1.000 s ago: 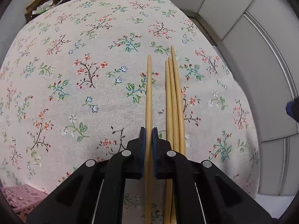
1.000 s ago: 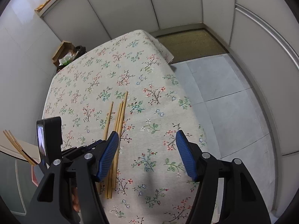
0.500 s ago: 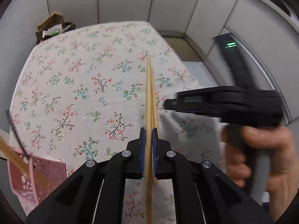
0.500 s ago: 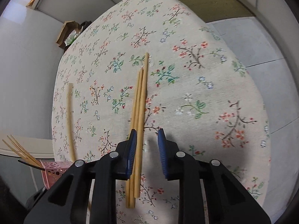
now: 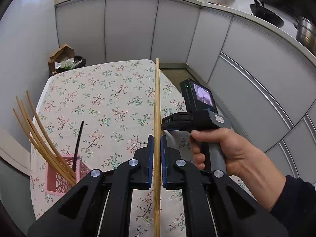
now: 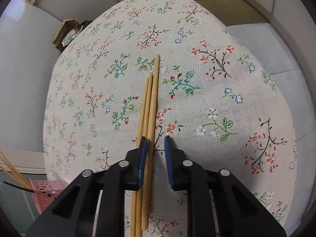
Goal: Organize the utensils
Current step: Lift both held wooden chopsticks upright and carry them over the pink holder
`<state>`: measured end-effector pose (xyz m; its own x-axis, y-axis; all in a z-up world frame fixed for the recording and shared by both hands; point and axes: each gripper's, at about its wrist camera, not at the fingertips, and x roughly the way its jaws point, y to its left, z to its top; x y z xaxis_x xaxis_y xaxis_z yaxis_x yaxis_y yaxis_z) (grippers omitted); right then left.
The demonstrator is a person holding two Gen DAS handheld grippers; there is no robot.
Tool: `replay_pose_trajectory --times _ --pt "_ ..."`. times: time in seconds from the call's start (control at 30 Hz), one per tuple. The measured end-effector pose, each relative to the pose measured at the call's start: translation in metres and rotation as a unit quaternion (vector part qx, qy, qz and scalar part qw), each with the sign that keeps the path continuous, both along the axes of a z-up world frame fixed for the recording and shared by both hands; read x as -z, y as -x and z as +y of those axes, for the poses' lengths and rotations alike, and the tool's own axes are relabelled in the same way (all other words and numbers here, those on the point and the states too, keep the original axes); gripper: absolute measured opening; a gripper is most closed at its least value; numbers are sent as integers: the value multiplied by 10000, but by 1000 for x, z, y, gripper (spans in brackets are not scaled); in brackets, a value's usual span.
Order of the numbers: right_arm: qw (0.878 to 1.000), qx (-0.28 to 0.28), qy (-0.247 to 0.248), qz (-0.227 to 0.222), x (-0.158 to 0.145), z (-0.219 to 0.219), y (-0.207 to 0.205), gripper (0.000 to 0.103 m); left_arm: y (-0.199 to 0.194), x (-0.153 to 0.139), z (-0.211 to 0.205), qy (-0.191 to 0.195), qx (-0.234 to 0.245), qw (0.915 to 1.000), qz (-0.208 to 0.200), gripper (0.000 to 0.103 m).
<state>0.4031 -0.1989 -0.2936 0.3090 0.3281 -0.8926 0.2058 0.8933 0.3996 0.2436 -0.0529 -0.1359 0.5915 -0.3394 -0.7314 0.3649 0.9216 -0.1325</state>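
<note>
Chopstick update: the left gripper (image 5: 157, 158) has one bamboo chopstick (image 5: 157, 106) pinched tight between its blue pads, and compared with a second ago it's lifted well clear of the tablecloth, running straight up the middle of the left wrist view. So that one's picked and, my guess, headed for the pink basket (image 5: 59, 174) at lower left of the frame.

Meanwhile the right gripper (image 6: 156, 144) has dropped down onto the three chopsticks left on the table (image 6: 148, 118). Its jaws have narrowed a lot from the wide spread a second back but aren't closed: there's a visible gap, and the bundle sits against the left pad with nothing clamped yet. Looks like the next grab is being lined up. You can also see that gripper and the hand (image 5: 223, 150) holding it at centre right of the left view.

Materials-wise: the sticks are pale, smooth, round bamboo, thin and a bit tapered, lying tight side by side. The cloth (image 6: 217, 98) is a matte woven floral print, so they shouldn't roll much. The basket is pink plastic lattice, already holding several bamboo sticks leaning left plus one thin black one (image 5: 78, 142). Farther back, plain glossy white cabinet doors (image 5: 130, 27).
</note>
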Motion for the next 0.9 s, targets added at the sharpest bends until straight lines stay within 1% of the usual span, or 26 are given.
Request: replay_pose_trajectory --times 0.1,0.13,0.23,0.3,0.4,0.5,0.57,0.6,0.63,0.7,0.73,0.77,0.87,0.9 --pt "9999 -59 73 -39 1 7 -1 9 0 2 2 51 -26 10000 52 6" --pt "9994 -173 303 -45 -1 15 0 8 3 -1 4 45 -20 10000 40 6" --pt "9974 -426 581 9 -4 28 1 8 8 -6 3 109 18 9999 -25 6" --pt "9957 -545 744 -42 -5 33 3 9 10 -8 5 127 42 9999 -90 6" --pt "9958 -385 817 -116 -11 31 7 7 11 -11 7 192 74 9997 -152 6" --pt "9941 -247 883 -580 -36 27 15 7 12 -15 10 209 63 9994 -250 6" --pt "9897 -184 944 -1058 -65 27 24 7 13 -18 14 227 55 9993 -302 6" --pt "9871 -158 1006 -1233 -74 26 27 7 13 -20 15 259 47 9992 -313 6" --pt "9832 -116 1073 -1471 -88 27 32 7 14 -23 17 282 29 9990 -345 6" --pt "9771 -31 1176 -1772 -106 27 42 7 16 -26 19 317 8 9987 -408 6" --pt "9707 48 1285 -2032 -121 28 50 7 16 -28 20 335 -2 9985 -432 6" --pt "9670 72 1301 -2191 -129 29 52 7 17 -29 22 349 -25 9983 -458 6" --pt "9574 145 1131 -2654 -158 29 68 7 19 -34 26 406 -55 9977 -540 6" --pt "9522 131 1087 -2852 -168 29 74 7 20 -36 28 410 -69 9975 -579 6"
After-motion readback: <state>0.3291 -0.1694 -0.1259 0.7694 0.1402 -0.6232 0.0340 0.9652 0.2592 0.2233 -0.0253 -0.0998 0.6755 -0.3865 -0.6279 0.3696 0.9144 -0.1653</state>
